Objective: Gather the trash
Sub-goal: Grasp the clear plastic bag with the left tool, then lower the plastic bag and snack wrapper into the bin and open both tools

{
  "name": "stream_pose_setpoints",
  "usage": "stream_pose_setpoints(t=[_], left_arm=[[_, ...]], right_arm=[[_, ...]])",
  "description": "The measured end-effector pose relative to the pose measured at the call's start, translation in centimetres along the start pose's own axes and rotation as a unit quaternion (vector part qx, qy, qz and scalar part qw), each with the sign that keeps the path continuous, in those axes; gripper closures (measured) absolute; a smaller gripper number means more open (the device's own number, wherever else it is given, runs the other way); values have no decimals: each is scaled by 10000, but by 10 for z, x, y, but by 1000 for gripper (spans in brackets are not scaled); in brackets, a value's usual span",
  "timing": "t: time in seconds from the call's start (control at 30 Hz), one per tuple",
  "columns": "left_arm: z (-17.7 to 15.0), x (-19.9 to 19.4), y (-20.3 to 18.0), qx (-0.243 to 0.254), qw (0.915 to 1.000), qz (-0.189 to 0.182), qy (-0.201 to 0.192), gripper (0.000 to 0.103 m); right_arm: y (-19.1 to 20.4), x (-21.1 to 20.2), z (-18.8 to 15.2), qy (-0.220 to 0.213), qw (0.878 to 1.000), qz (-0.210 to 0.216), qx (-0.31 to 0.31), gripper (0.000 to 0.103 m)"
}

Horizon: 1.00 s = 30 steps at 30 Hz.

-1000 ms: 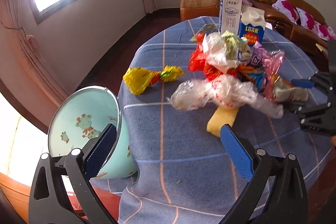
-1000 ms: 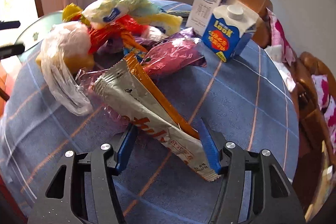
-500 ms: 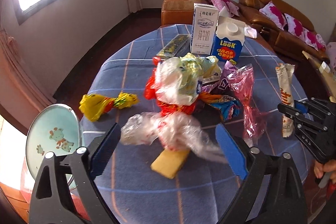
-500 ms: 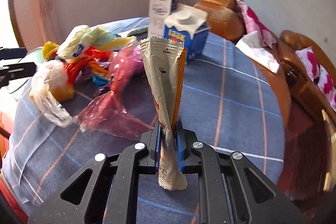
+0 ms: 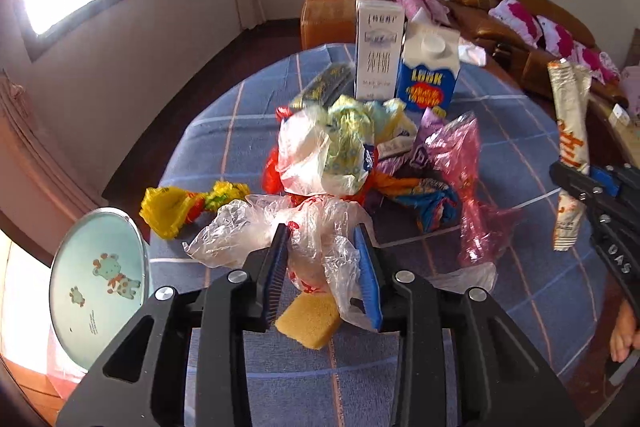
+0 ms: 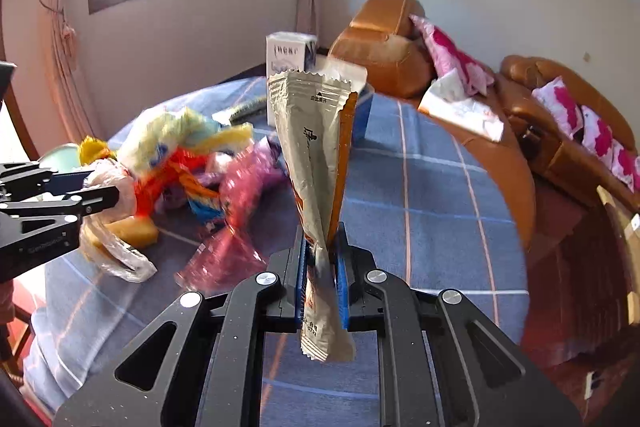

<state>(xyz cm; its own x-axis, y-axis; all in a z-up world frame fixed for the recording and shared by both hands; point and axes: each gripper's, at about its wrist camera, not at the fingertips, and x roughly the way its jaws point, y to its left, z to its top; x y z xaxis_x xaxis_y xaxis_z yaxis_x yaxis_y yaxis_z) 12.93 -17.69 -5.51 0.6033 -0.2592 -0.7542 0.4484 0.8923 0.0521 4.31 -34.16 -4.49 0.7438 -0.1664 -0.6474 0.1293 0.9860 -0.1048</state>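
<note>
My left gripper point(image 5: 322, 247) has its jaws closed in on a crumpled clear plastic bag point(image 5: 248, 227) above a yellow sponge point(image 5: 310, 319). My right gripper point(image 6: 320, 251) is shut on a long grey-and-orange snack wrapper point(image 6: 316, 151) and holds it upright above the table; the wrapper also shows in the left wrist view point(image 5: 570, 143). A heap of wrappers and bags point(image 5: 344, 151) lies mid-table, with a pink cellophane point(image 5: 468, 187) and a yellow wrapper point(image 5: 172, 207). The left gripper also shows in the right wrist view point(image 6: 84, 193).
A white milk carton point(image 5: 378, 55) and a blue LOOK carton point(image 5: 428, 71) stand at the far side of the blue checked tablecloth point(image 5: 500, 131). A pale green bin point(image 5: 96, 283) stands at the table's left edge. Brown sofas point(image 6: 540, 115) stand behind.
My left gripper has closed in from wide open onto the clear bag. My right gripper has lifted the snack wrapper higher, still gripped.
</note>
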Motion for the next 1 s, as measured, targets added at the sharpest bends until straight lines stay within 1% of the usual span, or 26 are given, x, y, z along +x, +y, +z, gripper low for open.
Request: stream_pose_setpoints(t=[0.13,0.23,0.33,0.4,0.5,0.73,0.87,1.0], left_arm=[[-2,-31,13,18,9992,-36,-403,70],[-5,-45,25,-41,9988,-27,-490,70],[-11,-58,39,-29,9981,113,-600,70],[-17,-66,48,24,9974,296,-654,70],[-27,-70,65,30,9966,571,-598,70],[-53,-75,109,-263,9947,884,-462,70],[-69,-74,134,-329,9907,1259,-402,70],[-80,-69,157,-500,9878,1438,-326,70]], right_arm=[[12,-11,5,-179,9998,6,20,90],[23,-20,11,-303,9995,55,24,89],[35,-24,14,-353,9992,185,37,90],[45,-25,15,-361,9990,267,-14,90],[65,-25,14,-341,9986,398,-97,89],[109,-18,16,-244,9972,649,-295,89],[132,-16,17,-211,9960,776,-397,89],[158,-14,21,-184,9940,947,-520,89]])
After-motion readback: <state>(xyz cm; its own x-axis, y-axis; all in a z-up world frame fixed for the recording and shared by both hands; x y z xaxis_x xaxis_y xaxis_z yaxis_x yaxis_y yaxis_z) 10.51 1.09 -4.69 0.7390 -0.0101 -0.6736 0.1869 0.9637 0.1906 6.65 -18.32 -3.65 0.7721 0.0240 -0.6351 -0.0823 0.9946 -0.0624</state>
